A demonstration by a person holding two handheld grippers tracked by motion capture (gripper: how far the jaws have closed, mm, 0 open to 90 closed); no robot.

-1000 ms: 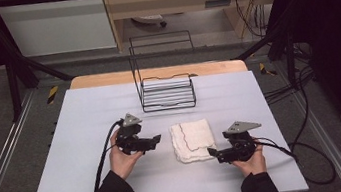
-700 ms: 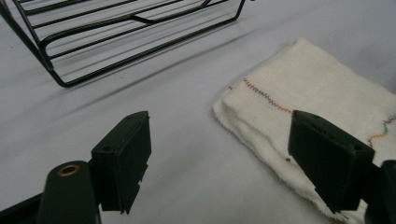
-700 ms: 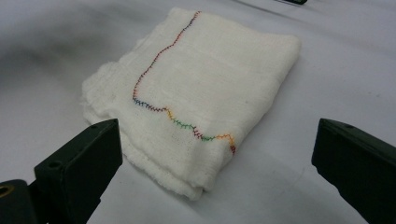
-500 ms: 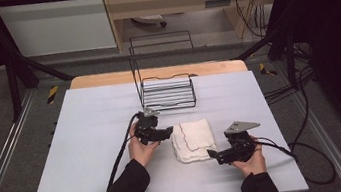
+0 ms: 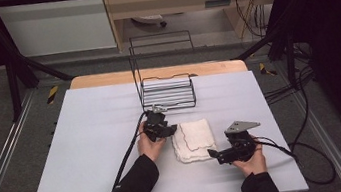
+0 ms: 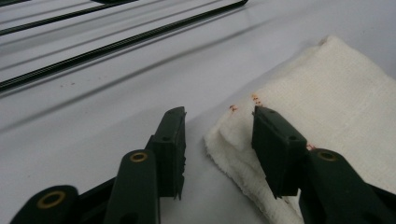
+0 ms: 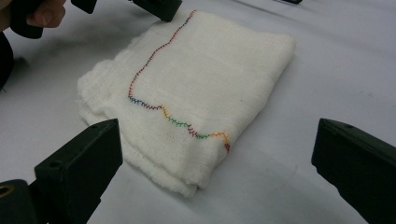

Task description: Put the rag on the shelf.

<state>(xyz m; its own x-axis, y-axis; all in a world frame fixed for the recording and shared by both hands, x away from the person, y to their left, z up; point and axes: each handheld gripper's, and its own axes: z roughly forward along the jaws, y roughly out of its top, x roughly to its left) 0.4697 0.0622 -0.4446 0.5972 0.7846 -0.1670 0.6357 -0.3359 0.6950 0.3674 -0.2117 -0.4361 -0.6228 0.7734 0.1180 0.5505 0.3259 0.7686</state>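
A folded white cloth (image 5: 195,139) with a multicoloured stitched line (image 7: 154,105) lies flat on the white table (image 5: 90,152). My left gripper (image 5: 170,129) is at the cloth's far left corner. In the left gripper view its jaws (image 6: 217,116) straddle that corner (image 6: 224,135), one over bare table and one over the cloth. They have just been closing, and a gap still shows on both sides. My right gripper (image 5: 215,154) rests by the cloth's near right corner. Its jaws (image 7: 217,135) stand wide open with the cloth ahead of them, untouched.
A black wire basket (image 5: 167,92) with a tall wire back stands just beyond the cloth, and its wires (image 6: 116,44) run close behind my left gripper. Cables trail from both grippers across the table. Bare table surface lies to the left.
My left gripper has moved right and away from the person, down to the cloth's far left corner, and its jaws have narrowed. The right gripper and the cloth have stayed in place.
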